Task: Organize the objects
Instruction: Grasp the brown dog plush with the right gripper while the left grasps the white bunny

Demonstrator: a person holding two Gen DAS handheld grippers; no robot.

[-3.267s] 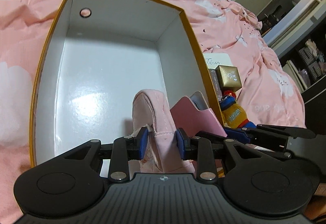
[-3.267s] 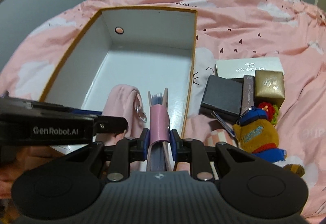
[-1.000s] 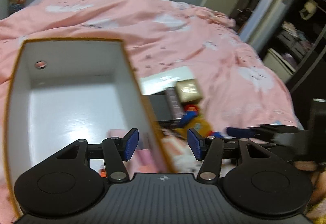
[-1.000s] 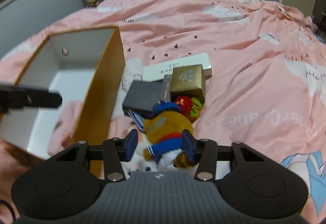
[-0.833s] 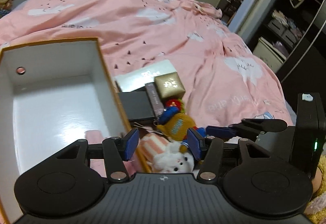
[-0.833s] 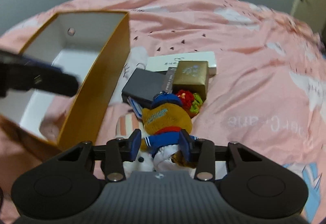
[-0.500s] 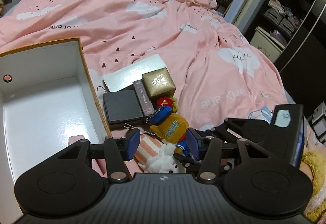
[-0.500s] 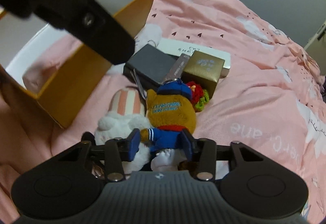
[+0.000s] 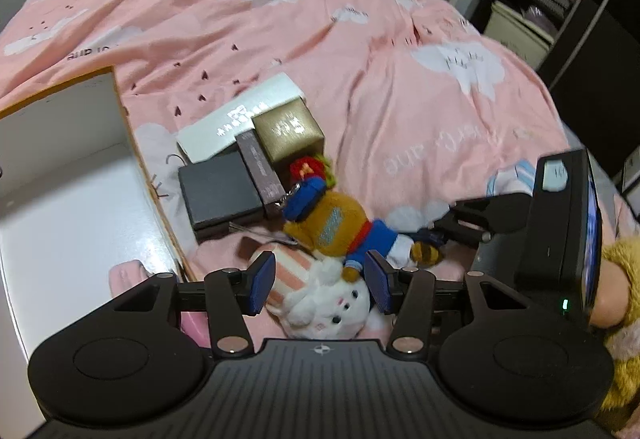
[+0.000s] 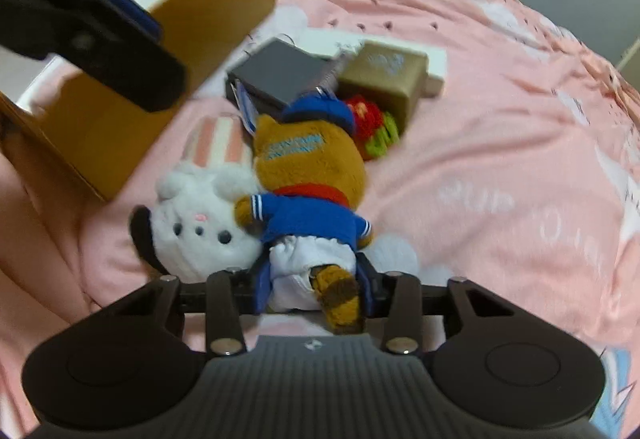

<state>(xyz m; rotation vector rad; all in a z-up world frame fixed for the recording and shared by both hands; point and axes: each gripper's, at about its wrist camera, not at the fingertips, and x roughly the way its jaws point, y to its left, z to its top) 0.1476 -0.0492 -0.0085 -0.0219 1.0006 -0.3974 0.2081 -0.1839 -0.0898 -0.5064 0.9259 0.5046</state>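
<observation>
**Right jaws closing on bear's legs, left jaws wide over rabbit**

While the right gripper [image 10: 314, 289] closes, the brown plush bear [image 10: 308, 167] has its white-trousered legs between the blue pads; pads look to be touching the trousers on both sides, though motion blur makes firm pressure hard to confirm. Bear lies on the pink duvet [image 10: 500, 167], blue cap toward the boxes, 1 arm across the white plush rabbit [image 10: 204, 223].

Left gripper [image 9: 320, 281] hangs over the rabbit [image 9: 328, 303] with jaws wide; pads sit either side of it and grip nothing. Rabbit's striped ears point toward the yellow box [image 9: 132, 159].

- Yellow box: white inside, open top, on the duvet just left of the toys. 1 pink item [image 9: 128, 273] lies in its near corner.
- Beyond the bear: black box [image 9: 218, 195], slim brown box [image 9: 260, 169], gold box [image 9: 288, 129], white flat box [image 9: 240, 115], all packed together.
- Small red-and-green plush [image 10: 370, 127] sits between the bear's cap and the gold box.
- Person's hand in a fuzzy yellow sleeve [image 9: 620, 279] is behind the right gripper.
</observation>
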